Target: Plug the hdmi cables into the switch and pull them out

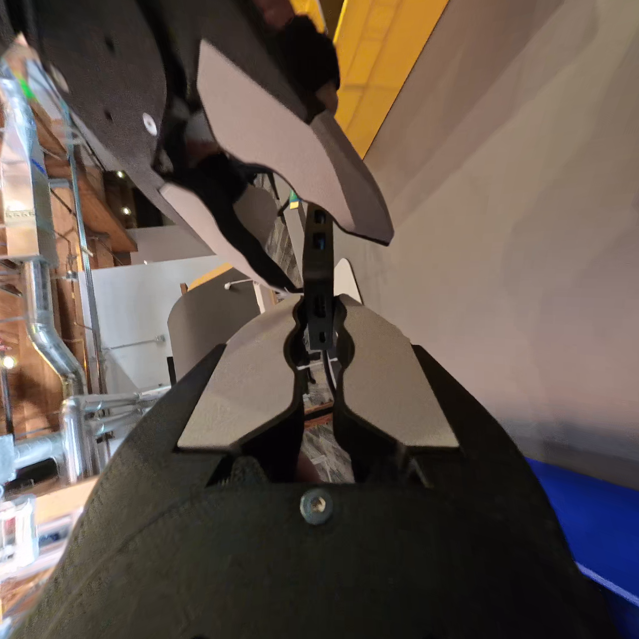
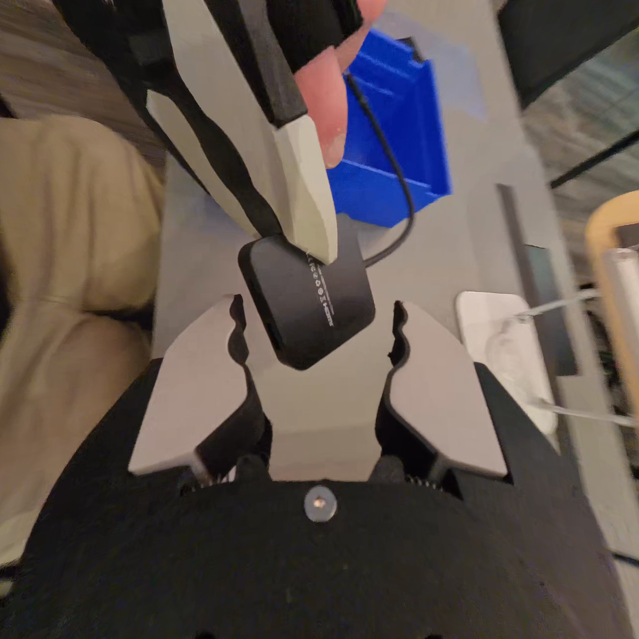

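Note:
The switch (image 2: 304, 311) is a small flat black box with white print and a thin black lead (image 2: 408, 207). My left gripper (image 2: 297, 245) is shut on its far end and holds it tilted above the grey table (image 2: 193, 242). In the left wrist view the left gripper (image 1: 318, 311) clamps the switch (image 1: 318, 249) edge-on, with its side ports showing. My right gripper (image 2: 318, 304) is open, with a finger on each side of the switch's near end, not touching it. It also shows in the left wrist view (image 1: 335, 262). I see no HDMI plug.
A blue plastic bin (image 2: 390, 138) stands on the table behind the switch and also shows in the left wrist view (image 1: 587, 518). A white block with thin cables (image 2: 501, 345) lies at the right. A person's finger (image 2: 328, 103) and beige clothing (image 2: 69, 242) are close by. Less than 4 cm separates the two grippers' tips.

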Available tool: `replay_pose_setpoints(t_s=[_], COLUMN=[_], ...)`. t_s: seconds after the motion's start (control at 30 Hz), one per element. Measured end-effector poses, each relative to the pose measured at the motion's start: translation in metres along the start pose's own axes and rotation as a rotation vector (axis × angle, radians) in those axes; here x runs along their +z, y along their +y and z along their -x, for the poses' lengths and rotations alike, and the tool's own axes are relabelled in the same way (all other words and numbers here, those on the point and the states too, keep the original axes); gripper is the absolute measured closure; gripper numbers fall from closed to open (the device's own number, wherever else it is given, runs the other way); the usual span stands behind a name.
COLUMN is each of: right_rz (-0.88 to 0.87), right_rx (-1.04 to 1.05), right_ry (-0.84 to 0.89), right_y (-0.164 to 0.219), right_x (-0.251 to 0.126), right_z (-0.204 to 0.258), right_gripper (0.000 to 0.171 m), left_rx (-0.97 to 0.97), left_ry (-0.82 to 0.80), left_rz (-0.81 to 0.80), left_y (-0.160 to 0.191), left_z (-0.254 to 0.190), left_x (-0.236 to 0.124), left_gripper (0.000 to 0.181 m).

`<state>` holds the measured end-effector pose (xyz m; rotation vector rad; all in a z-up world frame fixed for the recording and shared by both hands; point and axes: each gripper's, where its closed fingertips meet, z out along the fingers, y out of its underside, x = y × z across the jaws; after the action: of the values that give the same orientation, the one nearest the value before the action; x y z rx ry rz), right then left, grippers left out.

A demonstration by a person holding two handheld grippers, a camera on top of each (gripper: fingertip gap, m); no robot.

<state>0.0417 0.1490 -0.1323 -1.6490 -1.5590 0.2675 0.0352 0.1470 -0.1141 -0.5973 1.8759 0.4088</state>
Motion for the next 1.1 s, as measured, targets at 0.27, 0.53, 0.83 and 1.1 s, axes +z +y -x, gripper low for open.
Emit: replay_pose_setpoints(t_s=[0.27,0.53,0.83,1.1], right_rz=[0.034,0.035,0.073,0.081], right_rx=[0.020,0.034,0.112,0.183], right_ry=[-0.388,-0.428,-0.368,-0.304], right_y=[0.008,0.015,0.031,0.044], right_x=[0.012,0.019,0.024,0.027], right_z=[0.042,0.049,0.037,0.026], right_gripper=[0.090,0.092,0.093,0.093], left_rx=[0.166,0.175,0.007,-0.381], left_ry=[0.040,0.049,0.025,0.201], left_rz=[-0.060,-0.070,0.060,0.390], left_y=[-0.026,-0.024,0.014,0.133], left_z=[-0.009,-0.021,-0.015,-0.057], left_x=[-0.005,-0.003,-0.011,-0.080], left_gripper=[0.167,0.167,0.146,0.140])
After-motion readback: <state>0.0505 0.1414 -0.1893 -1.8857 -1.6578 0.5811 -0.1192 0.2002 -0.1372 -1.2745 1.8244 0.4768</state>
